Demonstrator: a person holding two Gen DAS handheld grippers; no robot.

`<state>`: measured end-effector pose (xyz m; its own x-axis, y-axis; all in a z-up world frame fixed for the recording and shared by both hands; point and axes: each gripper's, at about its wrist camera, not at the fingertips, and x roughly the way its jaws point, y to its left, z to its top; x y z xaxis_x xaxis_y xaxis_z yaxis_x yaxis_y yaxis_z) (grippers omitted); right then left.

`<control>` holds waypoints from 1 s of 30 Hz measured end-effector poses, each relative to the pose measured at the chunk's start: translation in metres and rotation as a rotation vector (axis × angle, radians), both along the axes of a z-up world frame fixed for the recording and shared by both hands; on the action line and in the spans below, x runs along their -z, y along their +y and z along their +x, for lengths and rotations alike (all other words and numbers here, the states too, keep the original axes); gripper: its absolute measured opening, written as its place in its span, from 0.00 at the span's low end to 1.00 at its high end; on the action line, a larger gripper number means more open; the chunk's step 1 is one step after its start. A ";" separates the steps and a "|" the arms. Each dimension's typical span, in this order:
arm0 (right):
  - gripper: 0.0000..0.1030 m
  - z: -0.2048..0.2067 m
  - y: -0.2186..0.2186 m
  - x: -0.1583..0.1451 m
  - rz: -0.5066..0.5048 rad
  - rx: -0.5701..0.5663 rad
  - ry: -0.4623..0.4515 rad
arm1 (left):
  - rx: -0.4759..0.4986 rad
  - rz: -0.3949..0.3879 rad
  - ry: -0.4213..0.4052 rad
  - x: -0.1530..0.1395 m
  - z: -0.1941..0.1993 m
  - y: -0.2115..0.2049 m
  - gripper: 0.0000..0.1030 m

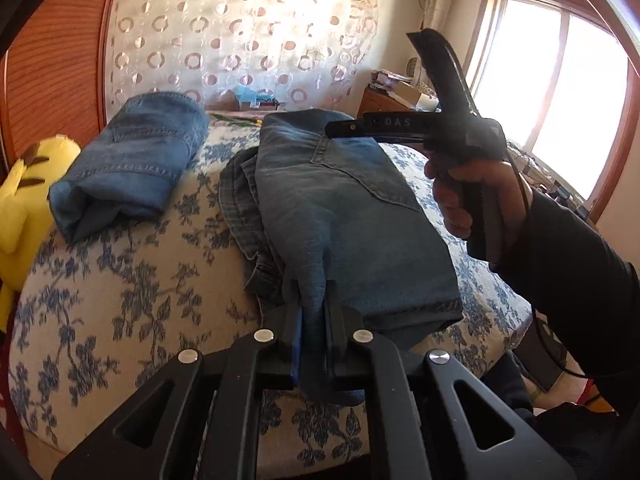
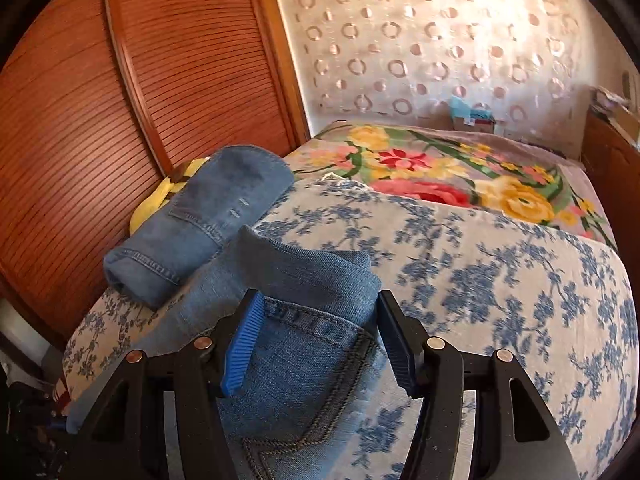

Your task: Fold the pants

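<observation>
A pair of blue jeans (image 1: 352,216) lies folded on the bed with the blue-flowered cover (image 1: 120,300). My left gripper (image 1: 314,312) is shut on a pinched-up fold of the jeans at their near edge. The right gripper (image 1: 348,126) shows in the left wrist view, held by a hand above the far end of the jeans. In the right wrist view my right gripper (image 2: 320,324) is open, its jaws wide on either side of the jeans (image 2: 304,312) at the waist end, not pressing the denim.
A second pair of jeans (image 1: 132,164), folded, lies at the far left of the bed; it also shows in the right wrist view (image 2: 200,220). A yellow plush toy (image 1: 20,200) sits at the left edge. A wooden wardrobe (image 2: 100,100), a flowered blanket (image 2: 460,172), a window (image 1: 552,92).
</observation>
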<state>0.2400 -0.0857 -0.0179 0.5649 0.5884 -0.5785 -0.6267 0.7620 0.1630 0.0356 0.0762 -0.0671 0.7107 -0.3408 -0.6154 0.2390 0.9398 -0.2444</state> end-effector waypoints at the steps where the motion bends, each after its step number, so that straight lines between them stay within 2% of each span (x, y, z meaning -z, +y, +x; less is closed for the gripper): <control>1: 0.59 0.000 0.002 0.002 -0.008 -0.005 -0.007 | 0.000 0.000 0.001 0.001 -0.002 0.000 0.09; 7: 0.59 -0.010 -0.004 0.003 -0.053 0.017 -0.030 | 0.007 0.001 0.000 -0.007 -0.003 -0.005 0.10; 10: 0.59 -0.025 -0.016 -0.004 -0.041 0.012 -0.045 | 0.005 0.001 0.001 -0.012 -0.003 -0.004 0.14; 15: 0.59 -0.058 -0.035 -0.005 -0.028 -0.031 -0.067 | -0.022 0.053 -0.028 -0.024 -0.003 -0.003 0.32; 17: 0.59 -0.067 -0.039 -0.001 -0.033 -0.040 -0.063 | -0.033 0.065 -0.050 -0.030 -0.003 -0.001 0.49; 20: 0.57 -0.074 -0.040 0.007 -0.038 -0.046 -0.039 | -0.045 0.084 -0.073 -0.040 0.001 0.000 0.58; 22: 0.49 -0.075 -0.038 0.010 -0.036 -0.054 -0.027 | -0.049 0.093 -0.078 -0.044 0.007 0.000 0.60; 30: 0.46 -0.061 -0.028 0.016 0.043 -0.059 0.038 | -0.068 0.126 -0.074 -0.045 0.026 -0.004 0.60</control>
